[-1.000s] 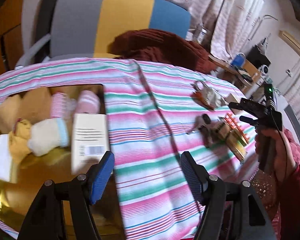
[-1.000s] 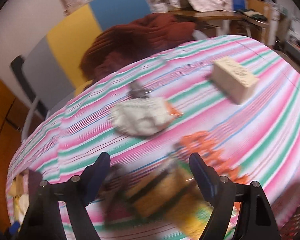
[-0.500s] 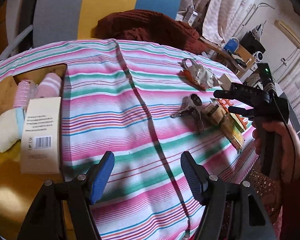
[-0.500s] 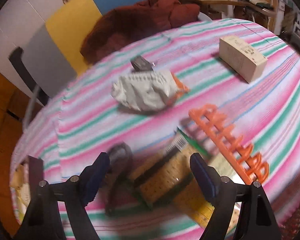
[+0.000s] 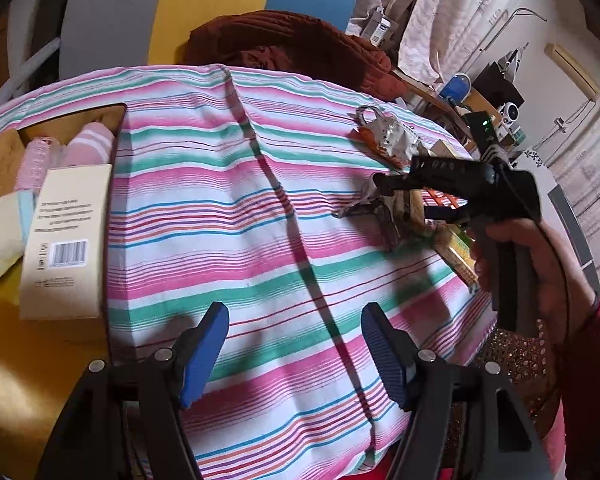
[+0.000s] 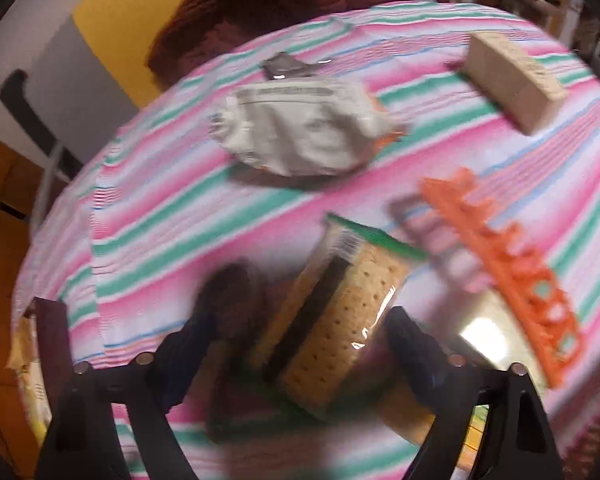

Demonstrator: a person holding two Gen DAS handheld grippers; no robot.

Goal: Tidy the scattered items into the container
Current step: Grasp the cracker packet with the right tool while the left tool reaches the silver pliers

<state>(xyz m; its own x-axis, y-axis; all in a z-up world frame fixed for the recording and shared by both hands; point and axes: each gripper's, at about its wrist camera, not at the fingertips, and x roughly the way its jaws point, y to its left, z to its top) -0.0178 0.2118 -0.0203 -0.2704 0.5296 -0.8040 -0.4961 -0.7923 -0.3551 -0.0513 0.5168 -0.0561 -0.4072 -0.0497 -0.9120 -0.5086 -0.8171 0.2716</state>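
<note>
— How was the left hand-held gripper (image 5: 294, 344) found?
— Spread wide above the striped surface (image 5: 228, 216), nothing held.
— And the right hand-held gripper (image 6: 300, 344)?
— Wide apart, lowered astride the cracker packet (image 6: 336, 320); contact couldn't be told.

Bench cloth (image 5: 228, 208): woven, matt, striped pink/green/white, creased. Cracker pack (image 6: 332, 320): clear glossy plastic wrap, glare spots. Crumpled pouch (image 6: 296, 128): white, dull sheen. Orange rack (image 6: 512, 280): moulded plastic. Box (image 5: 66, 240) in container: matt card, printed barcode. Left tool (image 5: 296, 348) pads: blue, ribbed; black matt plastic arms.
</note>
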